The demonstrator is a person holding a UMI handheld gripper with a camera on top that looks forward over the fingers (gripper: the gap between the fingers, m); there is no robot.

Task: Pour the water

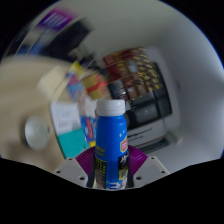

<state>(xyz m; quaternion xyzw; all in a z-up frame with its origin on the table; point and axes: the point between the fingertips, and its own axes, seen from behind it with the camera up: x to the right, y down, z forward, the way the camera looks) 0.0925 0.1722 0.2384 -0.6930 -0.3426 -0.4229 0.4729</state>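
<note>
Between fingers, blue bottle, label unreadable

A pale, curved wall is seen behind everything. Against it, a dark shelf stocked with packaged goods is set, tilted in view. Colourful cartons are stacked beside it.
</note>
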